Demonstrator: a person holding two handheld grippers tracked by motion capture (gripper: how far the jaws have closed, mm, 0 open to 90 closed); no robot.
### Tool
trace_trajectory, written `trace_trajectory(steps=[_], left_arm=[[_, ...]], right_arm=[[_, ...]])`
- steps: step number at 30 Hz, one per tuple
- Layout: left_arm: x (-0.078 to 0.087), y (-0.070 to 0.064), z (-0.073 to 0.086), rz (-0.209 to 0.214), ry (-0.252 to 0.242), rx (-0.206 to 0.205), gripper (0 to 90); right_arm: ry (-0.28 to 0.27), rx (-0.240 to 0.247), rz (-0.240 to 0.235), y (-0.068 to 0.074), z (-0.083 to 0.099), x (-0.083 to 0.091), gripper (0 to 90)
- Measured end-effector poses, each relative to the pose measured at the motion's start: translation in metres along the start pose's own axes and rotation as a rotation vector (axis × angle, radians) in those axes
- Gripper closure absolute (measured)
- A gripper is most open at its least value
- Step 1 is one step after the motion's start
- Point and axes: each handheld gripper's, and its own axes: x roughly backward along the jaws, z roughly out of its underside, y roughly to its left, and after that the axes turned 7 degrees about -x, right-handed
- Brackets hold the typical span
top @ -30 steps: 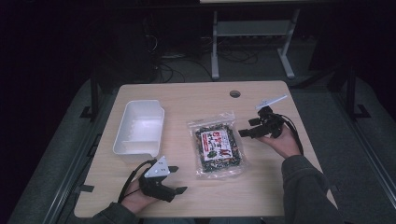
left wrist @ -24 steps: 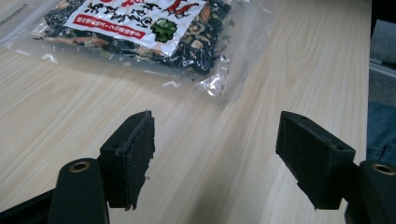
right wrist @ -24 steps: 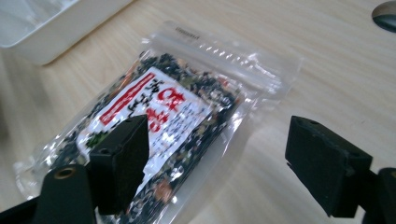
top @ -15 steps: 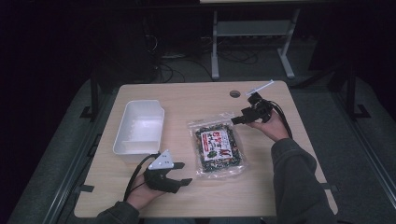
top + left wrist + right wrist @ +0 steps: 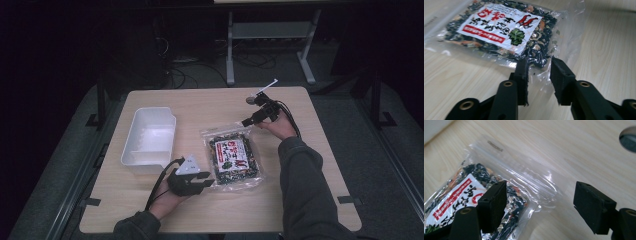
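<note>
A clear bag of dark dried food with a white and red label (image 5: 232, 157) lies flat in the middle of the wooden table (image 5: 210, 107). My left gripper (image 5: 206, 178) rests low at the bag's near left corner. In the left gripper view the bag (image 5: 499, 27) lies ahead, and its clear edge runs between the open jaws of my left gripper (image 5: 539, 72). My right gripper (image 5: 246, 121) hovers at the bag's far right corner. In the right gripper view my right gripper (image 5: 540, 200) is wide open over the bag's (image 5: 461, 192) sealed top corner.
A white rectangular tray (image 5: 150, 135) stands empty on the table's left side, just beyond my left hand. A round cable hole (image 5: 629, 137) sits in the tabletop near the far edge, behind my right gripper. Bare wood lies to the right of the bag.
My right gripper has moved left and toward the bag's far right corner. My left gripper has slid right up to the bag's near left corner. The bag and tray have not moved.
</note>
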Motion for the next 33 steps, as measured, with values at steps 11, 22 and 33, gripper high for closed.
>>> trace_trajectory(steps=[11, 22, 33], left_arm=[[-0.015, 0.000, 0.002, 0.031, 0.080, -0.013, 70.7], [-0.019, 0.001, 0.004, 0.017, 0.114, -0.009, 68.0], [-0.018, 0.003, 0.005, 0.020, 0.112, 0.006, 66.5]], right_arm=[[0.024, -0.088, 0.018, -0.016, 0.000, -0.026, 30.1], [-0.004, -0.140, -0.096, -0.026, 0.008, -0.039, 52.2], [-0.040, -0.109, -0.143, -0.032, 0.018, -0.022, 88.1]])
